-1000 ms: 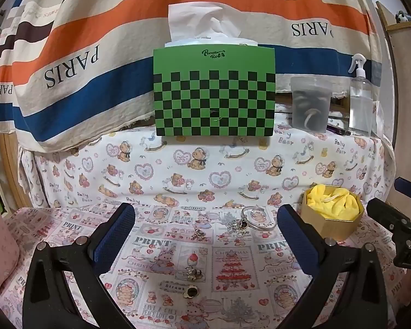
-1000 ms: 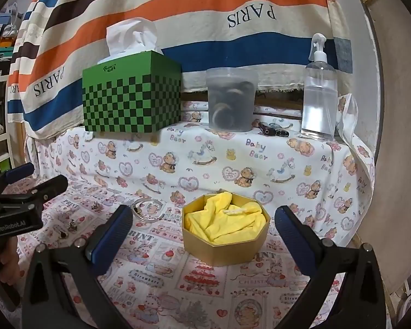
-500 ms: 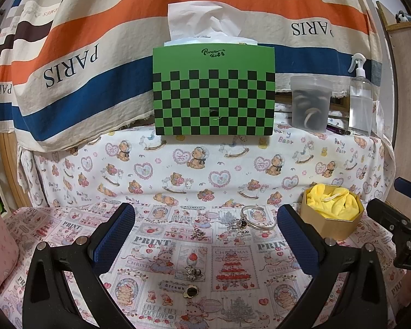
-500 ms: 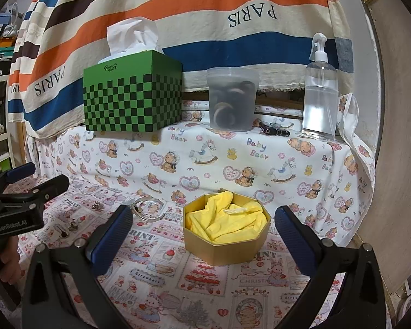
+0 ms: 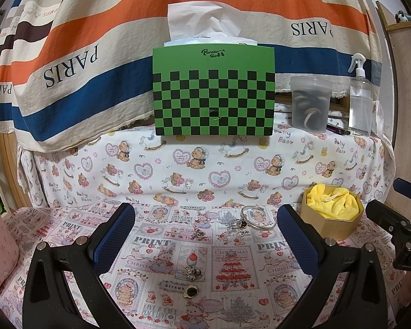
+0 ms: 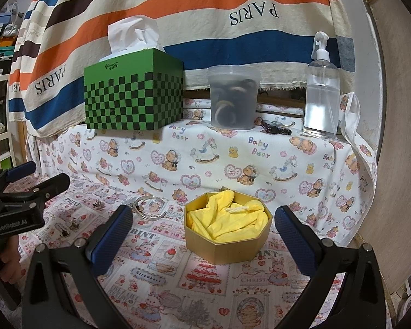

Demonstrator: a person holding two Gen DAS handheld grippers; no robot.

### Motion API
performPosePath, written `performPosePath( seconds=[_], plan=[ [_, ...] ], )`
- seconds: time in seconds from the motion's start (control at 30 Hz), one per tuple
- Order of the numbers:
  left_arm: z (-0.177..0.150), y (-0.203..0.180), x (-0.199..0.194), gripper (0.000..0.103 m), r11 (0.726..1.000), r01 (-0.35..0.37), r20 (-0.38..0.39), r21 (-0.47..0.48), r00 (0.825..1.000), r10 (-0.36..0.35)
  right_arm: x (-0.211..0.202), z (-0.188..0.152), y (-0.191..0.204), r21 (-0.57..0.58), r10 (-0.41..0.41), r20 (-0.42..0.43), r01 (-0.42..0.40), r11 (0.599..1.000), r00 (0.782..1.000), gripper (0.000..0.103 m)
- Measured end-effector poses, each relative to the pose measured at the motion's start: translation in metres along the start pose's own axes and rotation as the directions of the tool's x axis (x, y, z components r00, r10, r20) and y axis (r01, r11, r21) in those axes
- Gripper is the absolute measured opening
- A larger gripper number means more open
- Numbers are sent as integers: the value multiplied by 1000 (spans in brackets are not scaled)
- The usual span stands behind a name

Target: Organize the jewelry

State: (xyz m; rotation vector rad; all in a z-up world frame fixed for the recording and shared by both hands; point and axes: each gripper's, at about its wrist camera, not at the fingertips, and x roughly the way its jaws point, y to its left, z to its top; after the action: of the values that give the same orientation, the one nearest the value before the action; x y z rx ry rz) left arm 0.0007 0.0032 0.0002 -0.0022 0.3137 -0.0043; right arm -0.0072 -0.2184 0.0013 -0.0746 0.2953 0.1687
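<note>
Small jewelry pieces lie on the printed cloth. A silver bangle (image 5: 257, 216) with a charm cluster (image 5: 237, 223) lies at the back; it also shows in the right wrist view (image 6: 150, 208). A small earring (image 5: 197, 232), a silver stud piece (image 5: 192, 272) and a dark round ring (image 5: 191, 291) lie nearer. A gold octagonal box (image 5: 330, 223) lined with yellow cloth (image 6: 227, 216) stands at the right. My left gripper (image 5: 205, 235) is open and empty above the small pieces. My right gripper (image 6: 202, 233) is open and empty in front of the box (image 6: 227, 249).
On a raised shelf behind stand a green checkered tissue box (image 5: 213, 93), a clear tub (image 5: 311, 104) of rings and a spray bottle (image 5: 360, 104). A striped PARIS cloth (image 5: 96, 54) hangs behind. A wooden panel (image 6: 391, 164) bounds the right side.
</note>
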Motion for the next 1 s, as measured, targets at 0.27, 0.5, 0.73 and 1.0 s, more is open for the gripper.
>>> performPosePath(
  seconds=[0.27,0.5,0.73,1.0],
  plan=[
    [-1,-2,-3,103,1000,11,14,8,1000,-11,0,0,0,0,-2,1,2,1000,1000,103],
    [-2,-4,-3,103,1000,10,14,9,1000,-10,0,0,0,1,-2,0,2,1000,1000,103],
    [-1,-5,-3,103,1000,10,13,8,1000,-10,0,0,0,1,-2,0,2,1000,1000,103],
    [-1,-5,-3,103,1000,10,13,8,1000,-10,0,0,0,1,-1,-2,1,1000,1000,103]
  ],
)
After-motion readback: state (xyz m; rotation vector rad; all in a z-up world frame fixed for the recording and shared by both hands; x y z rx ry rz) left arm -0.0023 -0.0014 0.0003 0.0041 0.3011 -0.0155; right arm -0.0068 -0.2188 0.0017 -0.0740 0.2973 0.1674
